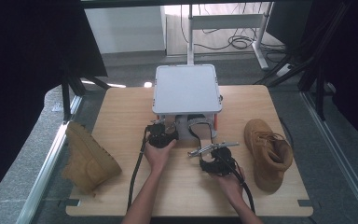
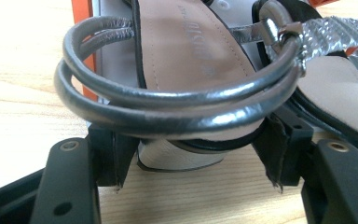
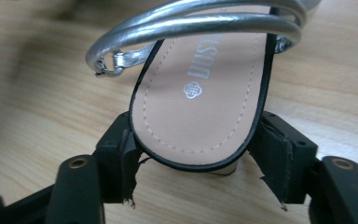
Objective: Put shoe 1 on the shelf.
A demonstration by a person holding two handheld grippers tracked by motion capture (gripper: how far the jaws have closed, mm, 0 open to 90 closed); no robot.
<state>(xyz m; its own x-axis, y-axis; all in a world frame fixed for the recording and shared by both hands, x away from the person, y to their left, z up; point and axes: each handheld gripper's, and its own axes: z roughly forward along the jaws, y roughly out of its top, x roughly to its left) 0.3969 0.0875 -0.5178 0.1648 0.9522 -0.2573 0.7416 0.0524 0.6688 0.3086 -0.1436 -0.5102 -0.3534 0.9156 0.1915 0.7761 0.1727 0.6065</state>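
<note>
Two sandals with silver ankle straps and beige insoles lie at the front of a grey-white box [image 1: 186, 88]. In the left gripper view the heel end of one sandal [image 2: 191, 51] sits between my left gripper's [image 2: 196, 154] jaws, whose pads touch its sole on both sides, under the double strap [image 2: 168, 109]. The right gripper [image 3: 196, 158] holds the other sandal [image 3: 205, 107] the same way, with its sole edge meeting both pads. From above, the left gripper [image 1: 167, 128] and right gripper [image 1: 205, 143] sit side by side just in front of the box.
On the wooden table [image 1: 121, 186], a tan boot [image 1: 86, 156] lies tipped at the left edge and another tan boot [image 1: 268, 154] stands at the right. The box has orange sides [image 2: 81, 14]. Dark stands and cables lie beyond the table.
</note>
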